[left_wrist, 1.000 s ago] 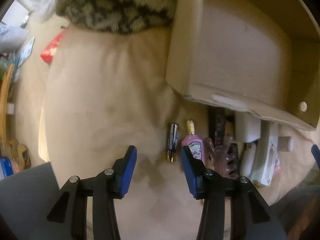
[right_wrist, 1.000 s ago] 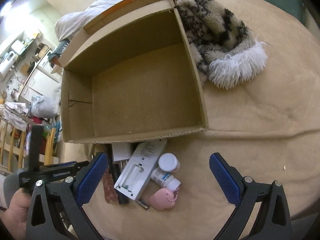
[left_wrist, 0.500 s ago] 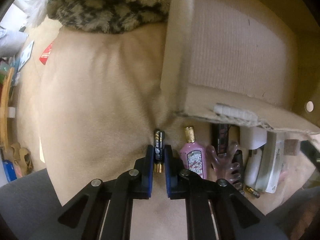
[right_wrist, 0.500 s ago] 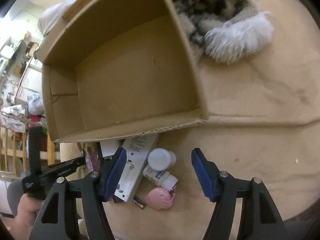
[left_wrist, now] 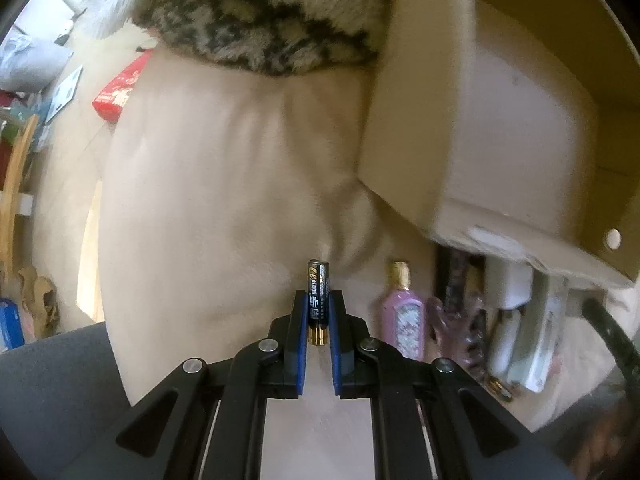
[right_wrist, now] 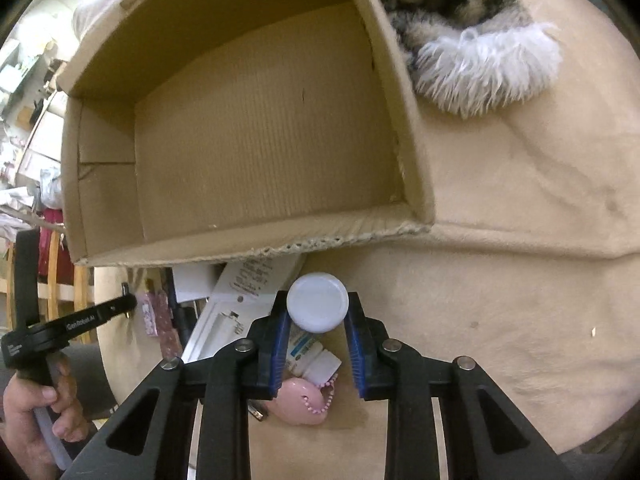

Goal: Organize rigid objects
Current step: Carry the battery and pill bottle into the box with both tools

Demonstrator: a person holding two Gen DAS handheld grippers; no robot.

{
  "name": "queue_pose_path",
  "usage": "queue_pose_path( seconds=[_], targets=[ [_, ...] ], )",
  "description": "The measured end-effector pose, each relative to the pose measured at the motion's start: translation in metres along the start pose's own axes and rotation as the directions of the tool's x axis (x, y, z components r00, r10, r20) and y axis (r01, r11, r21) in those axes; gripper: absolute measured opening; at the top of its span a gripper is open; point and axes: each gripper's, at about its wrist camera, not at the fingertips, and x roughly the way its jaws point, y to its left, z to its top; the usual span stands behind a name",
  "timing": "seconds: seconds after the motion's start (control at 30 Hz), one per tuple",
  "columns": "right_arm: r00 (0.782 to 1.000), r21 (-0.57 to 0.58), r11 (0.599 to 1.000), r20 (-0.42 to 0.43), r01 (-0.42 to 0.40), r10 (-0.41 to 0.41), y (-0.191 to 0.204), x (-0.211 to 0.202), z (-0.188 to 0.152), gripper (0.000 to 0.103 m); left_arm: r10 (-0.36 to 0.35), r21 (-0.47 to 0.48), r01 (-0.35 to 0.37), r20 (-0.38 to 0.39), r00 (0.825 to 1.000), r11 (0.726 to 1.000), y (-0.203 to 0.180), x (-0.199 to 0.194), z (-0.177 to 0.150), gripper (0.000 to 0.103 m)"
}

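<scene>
Left gripper [left_wrist: 319, 312] is clamped on the battery [left_wrist: 318, 300], black body, gold end toward me, lengthwise between the blue pads, other end sticking out past the tips. Right gripper [right_wrist: 317, 320] has just been closing and is now clamped on the white-capped bottle [right_wrist: 317, 307], pads on either side of the round cap. Surface is a beige plush blanket [right_wrist: 520, 280], soft, with folds and creases. Open cardboard box [right_wrist: 260, 140] sits on it, nothing visible inside, torn corrugated edge on the near wall. Rest of the pile lies on the blanket just in front of that wall: pink perfume bottle [left_wrist: 402, 320] with gold cap, translucent pink hair claw [left_wrist: 452, 332] beside it, white remote-like casing [right_wrist: 236, 312], pink heart-shaped case [right_wrist: 300, 404] with a bead chain directly under my right jaws, touching a second small labelled bottle [right_wrist: 308, 356]. Spotted fur cushion [right_wrist: 460, 20] with a white shaggy fringe rests against the box's far side wall. Room around is cluttered: red packet [left_wrist: 116, 92] on the floor, wooden chair frame [left_wrist: 12, 184] at the left edge, shelves and bags beyond the box, blurred. My left hand [right_wrist: 36, 416] shows on its handle in the right view.
</scene>
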Motion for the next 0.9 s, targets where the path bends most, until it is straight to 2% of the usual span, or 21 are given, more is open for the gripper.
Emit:
queue_pose_path(
  seconds=[0.2,0.47,0.67,0.77,0.9],
  targets=[
    [0.998,-0.015,1.000,0.063,-0.008,0.009,0.005,-0.017,-0.003,0.028,-0.009,0.012,0.008,0.065,0.998,1.000,0.004,-0.028,-0.005,0.009],
    [0.987,-0.063,0.998,0.157,-0.006,0.015,0.014,-0.060,-0.014,0.028,-0.024,0.010,0.023,0.154,0.988,1.000,-0.001,-0.077,-0.024,0.009],
    [0.970,-0.107,0.993,0.233,-0.043,0.067,0.016,-0.097,-0.012,0.028,-0.038,0.037,0.030,0.267,0.963,0.999,-0.011,-0.120,-0.022,0.009],
    [0.961,-0.128,0.990,0.263,-0.053,0.085,0.025,-0.107,-0.001,0.028,-0.067,0.067,0.049,0.300,0.952,0.997,-0.026,-0.143,-0.014,0.009],
    [0.953,-0.149,0.987,0.283,-0.064,0.104,0.033,-0.112,0.022,0.028,-0.076,0.104,0.044,0.331,0.940,0.994,-0.047,-0.153,0.004,0.009]
  ],
)
